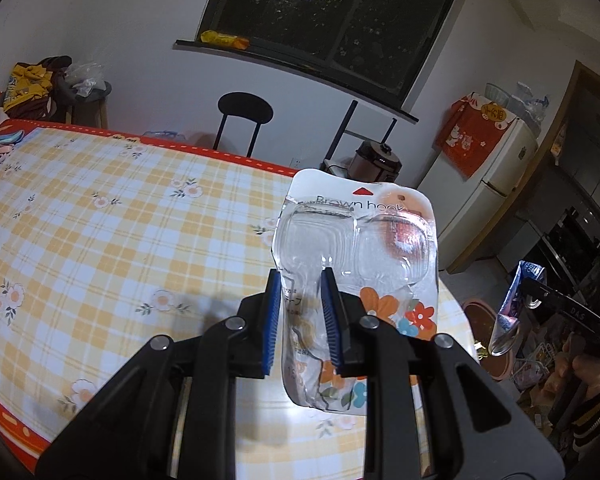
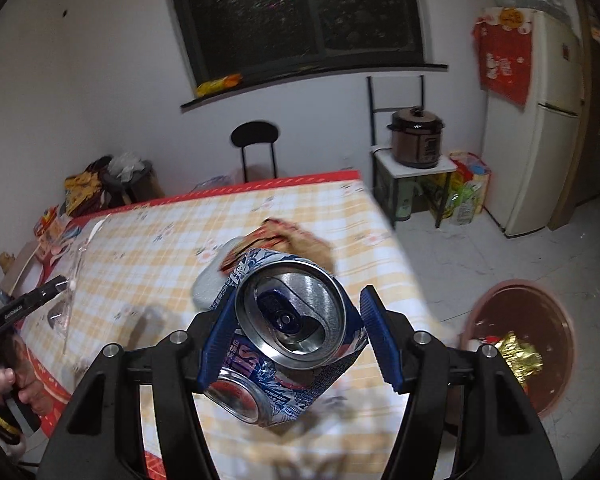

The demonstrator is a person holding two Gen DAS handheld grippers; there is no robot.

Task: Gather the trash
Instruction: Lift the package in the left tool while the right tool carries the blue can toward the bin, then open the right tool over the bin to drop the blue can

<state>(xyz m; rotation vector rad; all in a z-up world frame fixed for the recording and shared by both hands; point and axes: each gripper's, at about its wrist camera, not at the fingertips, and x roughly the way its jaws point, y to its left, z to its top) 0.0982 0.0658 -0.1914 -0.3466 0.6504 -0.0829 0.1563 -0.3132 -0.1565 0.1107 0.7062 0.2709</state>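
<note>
Gold wrapper [image 2: 518, 354] in brown bin [image 2: 556, 388]

Left gripper [image 1: 302, 276] jaws narrowly clamped, right gripper [image 2: 300, 300] jaws wider, gripping, both angled downward

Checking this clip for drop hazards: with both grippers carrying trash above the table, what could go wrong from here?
1. The left gripper pinches the clear blister pack only near one lower edge; the thin, slick plastic could pivot or slip out.
2. The right gripper holds a crushed can askew, mouth towards the camera; leftover liquid might spill onto the tablecloth.
3. The trash bin sits on the floor past the table edge; a release too soon could miss it.
</note>
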